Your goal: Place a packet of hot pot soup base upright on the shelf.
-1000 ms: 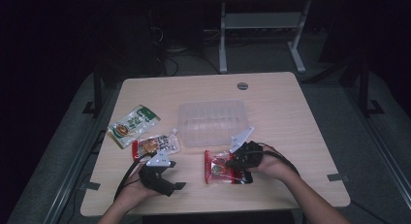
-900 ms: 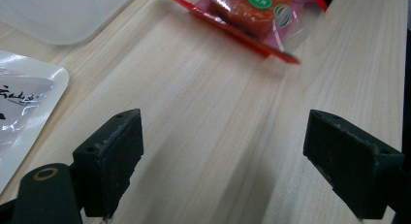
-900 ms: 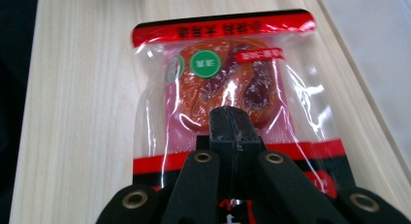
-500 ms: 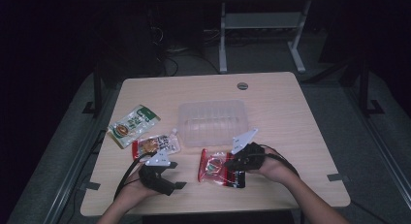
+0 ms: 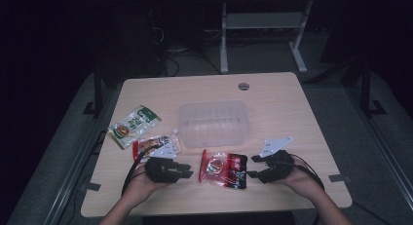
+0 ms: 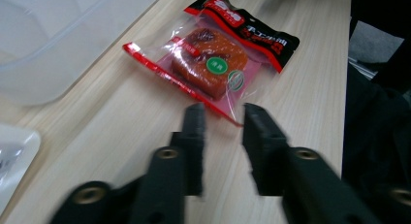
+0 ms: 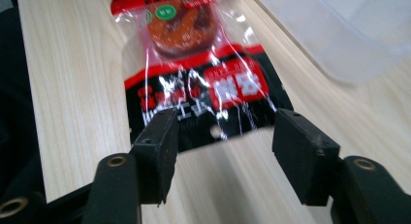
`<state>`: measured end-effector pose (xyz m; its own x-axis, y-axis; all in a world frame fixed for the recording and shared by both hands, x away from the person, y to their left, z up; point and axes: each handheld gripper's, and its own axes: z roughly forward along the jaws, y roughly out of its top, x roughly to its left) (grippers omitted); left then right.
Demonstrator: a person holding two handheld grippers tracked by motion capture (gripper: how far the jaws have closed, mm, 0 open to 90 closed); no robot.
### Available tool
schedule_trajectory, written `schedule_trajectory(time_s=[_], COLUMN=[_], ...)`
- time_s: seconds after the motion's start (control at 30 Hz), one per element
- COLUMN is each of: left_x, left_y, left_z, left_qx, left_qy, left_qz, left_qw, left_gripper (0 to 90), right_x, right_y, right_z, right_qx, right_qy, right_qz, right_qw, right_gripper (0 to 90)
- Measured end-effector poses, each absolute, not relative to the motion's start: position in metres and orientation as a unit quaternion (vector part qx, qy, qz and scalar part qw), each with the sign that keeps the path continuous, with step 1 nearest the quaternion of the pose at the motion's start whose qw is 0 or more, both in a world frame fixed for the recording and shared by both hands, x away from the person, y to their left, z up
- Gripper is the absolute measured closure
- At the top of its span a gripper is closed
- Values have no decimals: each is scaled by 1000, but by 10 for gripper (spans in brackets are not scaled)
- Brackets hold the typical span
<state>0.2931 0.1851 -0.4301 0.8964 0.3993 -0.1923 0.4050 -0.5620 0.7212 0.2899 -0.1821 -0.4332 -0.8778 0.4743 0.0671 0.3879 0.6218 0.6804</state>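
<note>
Now both tools flank the red packet [image 5: 224, 168], touching neither edge.

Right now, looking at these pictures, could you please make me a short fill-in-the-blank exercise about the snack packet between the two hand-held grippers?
1. The red and black snack packet lies flat on the ____.
2. Behind it stands an empty clear plastic ____.
3. The right hand-held gripper has its jaws ____, with nothing pressed between them.
4. The green packet lies near the table's ____ edge in the high view.

Missing words: table; container; open; left
</note>
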Motion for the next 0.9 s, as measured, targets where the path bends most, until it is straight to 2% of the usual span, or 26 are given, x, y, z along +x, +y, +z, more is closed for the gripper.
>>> schedule_trajectory(time_s=[0.1, 0.2, 0.53, 0.9], left_x=[302, 312, 333, 333], left_y=[177, 166, 145, 139], left_z=[-429, -428, -438, -449], left_qx=[889, 897, 898, 910], left_qy=[221, 205, 208, 213], left_qz=[0, 15, 10, 13], left_qw=[402, 391, 387, 355], left_gripper=[895, 896, 895, 895], right_x=[286, 287, 291, 291], right_y=[-188, -188, -189, -193], right_z=[-435, -436, -437, -437], right_qx=[249, 255, 254, 257], right_qy=[894, 893, 892, 889], right_qz=[366, 365, 366, 371], right_qw=[67, 70, 72, 78], right_gripper=[353, 295, 298, 297])
